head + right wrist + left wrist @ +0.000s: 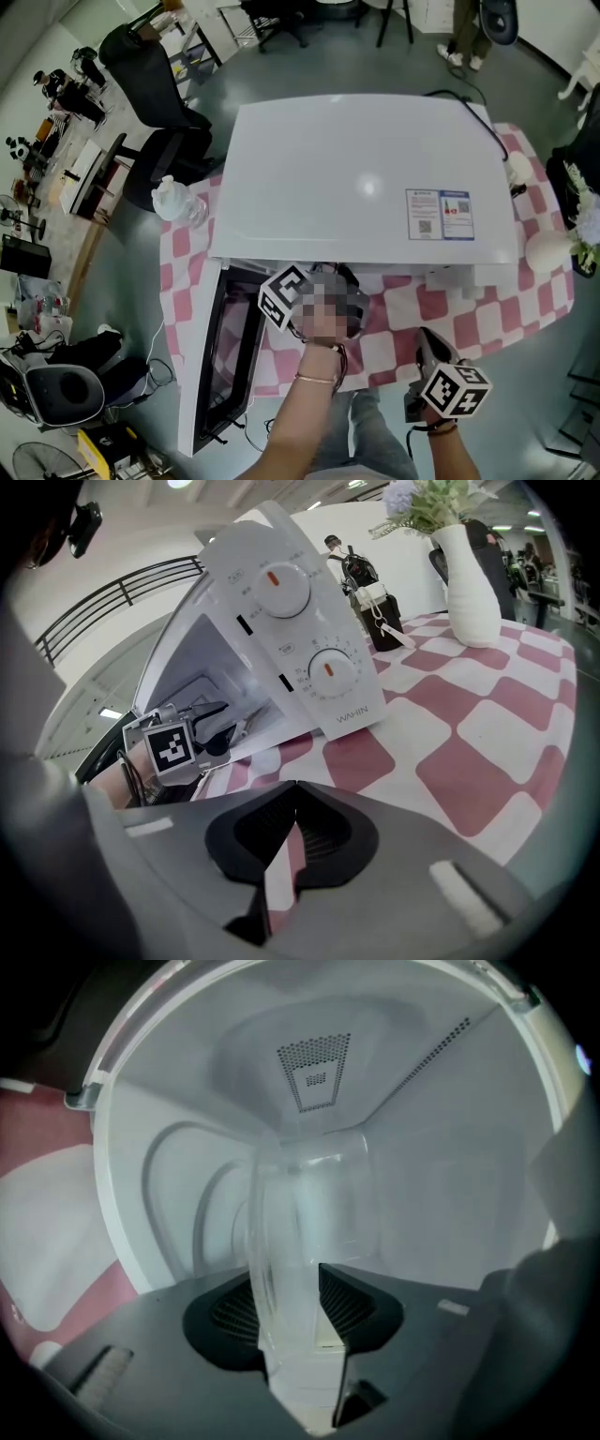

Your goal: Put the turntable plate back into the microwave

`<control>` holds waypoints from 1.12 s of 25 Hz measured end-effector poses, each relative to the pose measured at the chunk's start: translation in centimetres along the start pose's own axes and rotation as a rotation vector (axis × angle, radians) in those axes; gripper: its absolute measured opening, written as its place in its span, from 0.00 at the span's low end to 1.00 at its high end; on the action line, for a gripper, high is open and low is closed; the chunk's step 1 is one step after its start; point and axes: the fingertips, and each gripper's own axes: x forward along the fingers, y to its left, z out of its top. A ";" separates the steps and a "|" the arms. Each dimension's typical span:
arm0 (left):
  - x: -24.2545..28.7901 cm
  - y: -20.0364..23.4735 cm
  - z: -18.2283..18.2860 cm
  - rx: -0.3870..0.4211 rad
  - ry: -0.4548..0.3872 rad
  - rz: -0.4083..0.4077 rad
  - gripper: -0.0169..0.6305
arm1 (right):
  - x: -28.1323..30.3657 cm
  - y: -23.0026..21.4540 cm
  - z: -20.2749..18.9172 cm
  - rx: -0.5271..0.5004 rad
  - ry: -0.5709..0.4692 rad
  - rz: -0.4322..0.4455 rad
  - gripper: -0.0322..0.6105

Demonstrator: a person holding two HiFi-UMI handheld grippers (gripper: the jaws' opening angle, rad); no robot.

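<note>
The clear glass turntable plate (314,1204) stands on edge inside the white microwave's cavity (450,1176), tilted and seen rim-on. Its lower rim sits between the jaws of my left gripper (286,1307), which stand apart around the glass rather than clamped on it. From the head view, that gripper's marker cube (284,296) is at the cavity mouth under the microwave's top (366,178), with its tips hidden inside. My right gripper (281,855) hangs shut and empty over the checked cloth, in front of the control panel (309,639).
The microwave door (220,356) hangs open to the left over the table edge. A water bottle (178,202) stands left of the microwave. A white vase of flowers (469,574) and a dark container (380,621) stand on the pink-checked cloth (487,752) to the right.
</note>
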 end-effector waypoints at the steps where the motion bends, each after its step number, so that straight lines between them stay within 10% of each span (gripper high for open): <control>1: 0.0 -0.1 0.0 0.011 0.005 0.004 0.28 | -0.1 0.1 0.1 0.000 -0.002 0.001 0.07; 12: 0.4 -1.7 -1.2 0.277 0.094 0.008 0.56 | -0.9 -0.1 0.5 -0.006 -0.011 -0.001 0.07; 28: -1.0 0.7 -4.0 0.710 0.376 0.231 0.59 | -1.5 -0.4 0.0 -0.013 0.006 0.015 0.07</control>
